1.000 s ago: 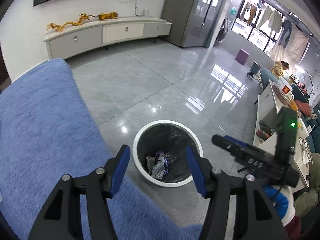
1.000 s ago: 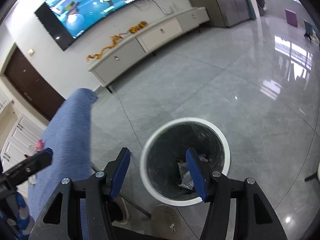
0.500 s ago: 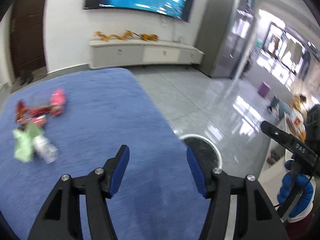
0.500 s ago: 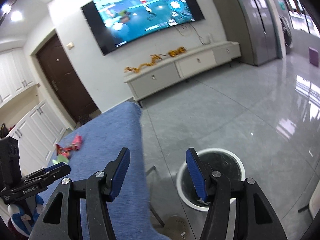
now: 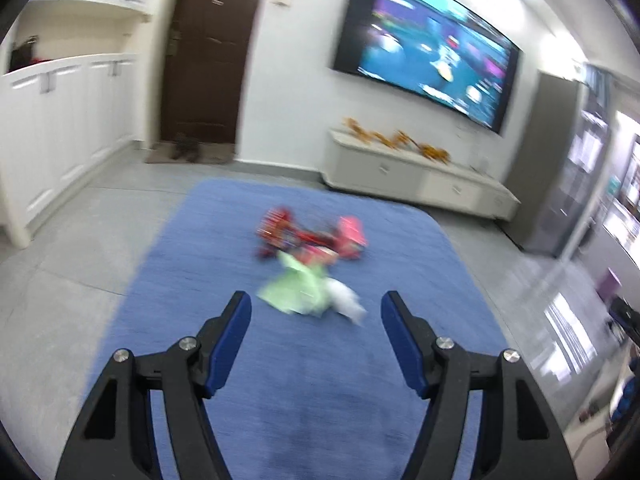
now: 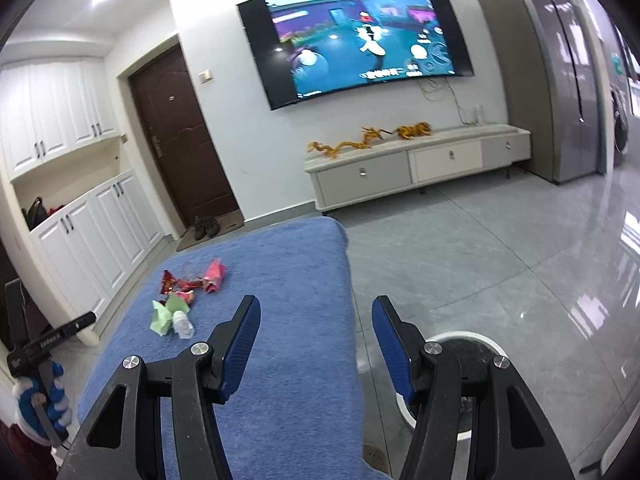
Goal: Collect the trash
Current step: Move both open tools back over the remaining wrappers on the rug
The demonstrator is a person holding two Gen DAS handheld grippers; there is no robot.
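Both grippers stand spread wide with nothing between their blue pads. Nearest in the left wrist view, the left gripper (image 5: 316, 312) hangs over a blue cloth-covered surface (image 5: 280, 400); that view is smeared by motion, so edges are soft. Just past its fingertips lies a light green wrapper (image 5: 294, 290) touching a small white crumpled piece (image 5: 346, 300), whose shape cannot be made out there. Beyond them sits a cluster of red wrappers (image 5: 292, 236) and a pink wrapper (image 5: 352, 232), their print unreadable.

In the right wrist view the right gripper (image 6: 316, 326) straddles the cloth's right edge. Behind its right finger a white-rimmed trash bin (image 6: 464, 338) stands on the grey tiled floor (image 6: 500, 260), mostly hidden by the gripper body; its contents cannot be seen. The trash pile lies left of this gripper, well apart from the bin. At the left edge, the left gripper appears cut off, held by a blue-and-white gloved hand (image 6: 40, 404).

Farther back are a TV cabinet (image 6: 416, 160), a wall TV (image 6: 360, 36) and a dark door (image 6: 180, 140).
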